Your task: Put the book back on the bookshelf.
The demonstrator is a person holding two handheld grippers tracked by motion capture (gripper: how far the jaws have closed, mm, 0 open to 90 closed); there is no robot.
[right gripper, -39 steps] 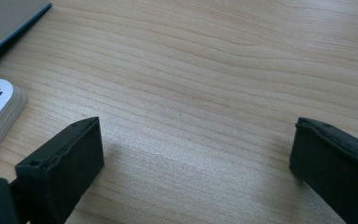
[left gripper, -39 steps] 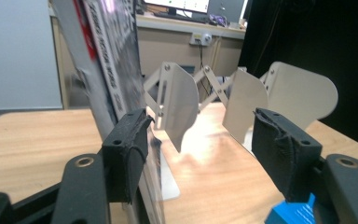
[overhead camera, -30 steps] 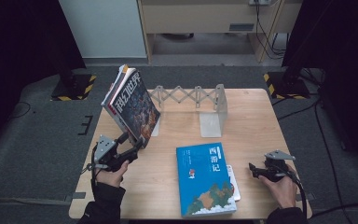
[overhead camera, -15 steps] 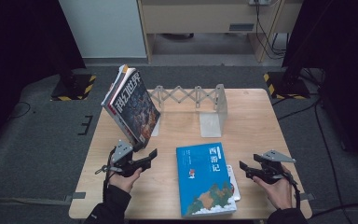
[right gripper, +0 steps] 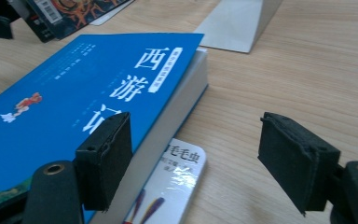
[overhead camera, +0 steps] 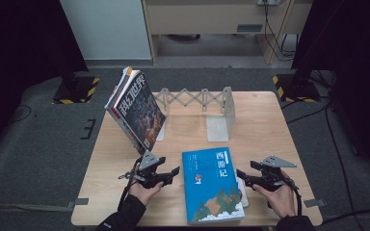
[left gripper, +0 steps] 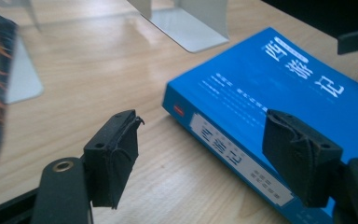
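- High view: the blue book (overhead camera: 213, 185) lies flat near the table's (overhead camera: 265, 130) front edge, between the left gripper (overhead camera: 175, 172) and right gripper (overhead camera: 239, 173).
- Both sets of jaws stand spread and pinch nothing; the left ones have just been opening further, the right ones too after closing a little, with no book between the pads.
- Left gripper view: the spine (left gripper: 235, 156) faces its jaws, just ahead.
- Right gripper view: the page edge is near, with a thin booklet (right gripper: 168, 186) tucked under it.
- Done, as I judge: a stack of magazines (overhead camera: 137, 108) already leans at the rack's (overhead camera: 195, 103) left end.
- Left: grasping the book, lifting it and standing it in the rack.
- Surface: pale wood; grey floor, dark curtains, a cabinet behind.
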